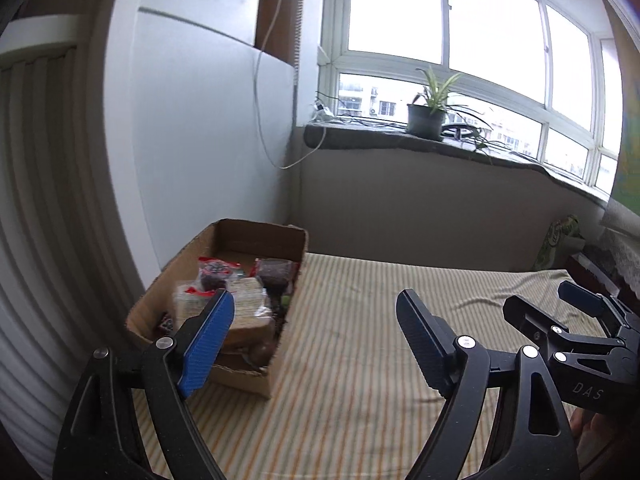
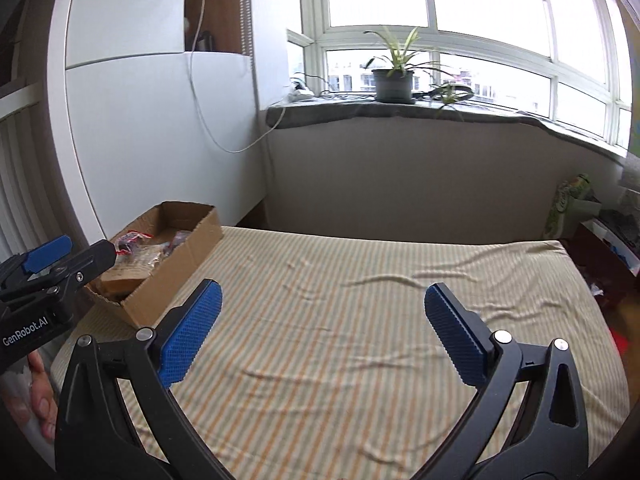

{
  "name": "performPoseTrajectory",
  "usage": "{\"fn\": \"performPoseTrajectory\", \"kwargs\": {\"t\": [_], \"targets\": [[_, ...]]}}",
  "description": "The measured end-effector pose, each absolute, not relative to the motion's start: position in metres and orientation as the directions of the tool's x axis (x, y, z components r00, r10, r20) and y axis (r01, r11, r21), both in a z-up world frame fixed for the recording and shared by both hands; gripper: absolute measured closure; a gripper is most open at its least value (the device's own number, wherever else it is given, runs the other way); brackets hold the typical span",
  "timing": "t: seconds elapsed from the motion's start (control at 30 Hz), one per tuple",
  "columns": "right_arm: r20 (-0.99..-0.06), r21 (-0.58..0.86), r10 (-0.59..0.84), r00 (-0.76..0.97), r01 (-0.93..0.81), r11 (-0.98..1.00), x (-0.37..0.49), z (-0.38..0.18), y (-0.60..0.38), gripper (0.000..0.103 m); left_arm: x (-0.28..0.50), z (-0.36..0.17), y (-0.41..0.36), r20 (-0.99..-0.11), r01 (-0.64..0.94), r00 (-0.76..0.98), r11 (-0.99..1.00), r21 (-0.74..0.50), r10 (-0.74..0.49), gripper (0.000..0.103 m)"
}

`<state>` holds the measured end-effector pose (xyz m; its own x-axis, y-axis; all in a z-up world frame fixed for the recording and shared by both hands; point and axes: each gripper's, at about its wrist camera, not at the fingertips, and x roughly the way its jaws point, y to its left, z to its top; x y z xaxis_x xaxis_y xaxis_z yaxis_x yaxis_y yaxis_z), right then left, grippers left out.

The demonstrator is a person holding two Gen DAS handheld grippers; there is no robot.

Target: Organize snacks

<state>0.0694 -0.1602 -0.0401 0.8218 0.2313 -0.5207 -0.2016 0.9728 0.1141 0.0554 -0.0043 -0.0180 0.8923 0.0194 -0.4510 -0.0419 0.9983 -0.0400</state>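
Note:
An open cardboard box (image 1: 280,344) sits on the striped bed at the left, by the white wall; it also shows in the right wrist view (image 2: 180,264). Several wrapped snacks lie inside it: a red-and-clear packet (image 1: 216,272), a dark packet (image 1: 274,272) and tan bread-like packs (image 1: 248,312). My left gripper (image 1: 316,320) is open and empty, held just right of the box. My right gripper (image 2: 322,312) is open and empty over the middle of the bed. Each gripper shows at the edge of the other's view: the right one (image 1: 556,308), the left one (image 2: 80,252).
The striped sheet (image 2: 360,320) covers the bed and is wrinkled toward the right. A wall and a windowsill with a potted plant (image 2: 394,80) lie beyond the bed. A cable (image 1: 272,148) hangs down the white wall. Clutter stands at the far right (image 2: 600,232).

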Motion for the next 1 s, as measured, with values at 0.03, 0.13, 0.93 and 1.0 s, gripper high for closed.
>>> {"fn": "performPoseTrajectory", "kwargs": {"t": [0.03,0.13,0.93,1.0], "targets": [[-0.517,0.110,0.215,0.829,-0.185,0.977,0.062,-0.038,-0.172,0.000,0.051,-0.016,-0.016,-0.446,-0.019,0.895,0.999,-0.032,0.003,0.020],[-0.498,0.111,0.181,0.848,-0.145,0.983,0.044,-0.029,-0.197,0.000,0.038,-0.009,-0.042,-0.431,0.033,0.901,0.999,-0.019,-0.038,0.019],[-0.476,0.105,0.218,0.852,-0.191,0.976,0.022,-0.008,-0.186,0.000,-0.001,0.008,-0.049,-0.393,0.044,0.918,0.999,-0.017,-0.047,0.019],[-0.478,0.101,0.218,0.851,-0.193,0.976,0.022,-0.008,-0.185,0.000,-0.001,0.008,-0.049,-0.395,0.042,0.918,0.999,-0.018,-0.046,0.019]]}}
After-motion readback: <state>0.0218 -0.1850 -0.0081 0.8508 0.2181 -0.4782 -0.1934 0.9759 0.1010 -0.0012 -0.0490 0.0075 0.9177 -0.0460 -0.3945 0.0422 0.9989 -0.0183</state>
